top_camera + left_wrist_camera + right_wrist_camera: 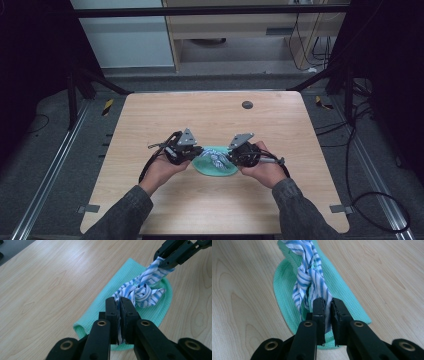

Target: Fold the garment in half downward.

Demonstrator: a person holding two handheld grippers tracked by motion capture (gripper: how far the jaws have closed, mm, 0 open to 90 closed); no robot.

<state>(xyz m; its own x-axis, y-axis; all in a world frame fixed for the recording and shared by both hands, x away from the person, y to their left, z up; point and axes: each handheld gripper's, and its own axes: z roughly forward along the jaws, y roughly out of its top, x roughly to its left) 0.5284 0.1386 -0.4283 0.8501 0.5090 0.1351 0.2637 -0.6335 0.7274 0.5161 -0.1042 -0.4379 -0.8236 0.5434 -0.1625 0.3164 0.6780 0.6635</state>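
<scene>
Both grippers, left (pixel 119 305) and right (pixel 326 305), clamp the striped cloth (pixel 143 290) (soft, light); hold ends; likely slips.

In your high view the striped cloth (pixel 216 160) is too small to show how it is twisted, and your two grippers cover the left and right ends of the green towel (pixel 214 169) beneath it. In your left gripper view the cloth's near end disappears between the shut jaws of the left gripper (pixel 120 305), the towel's near edge is hidden behind them, and the right gripper (pixel 167 259) is cut off by the top right corner. In your right gripper view the cloth's (pixel 308 277) far end and the towel's (pixel 284 282) far edge run off the top, and the right gripper's (pixel 327 305) jaws hide the end they pinch.
</scene>
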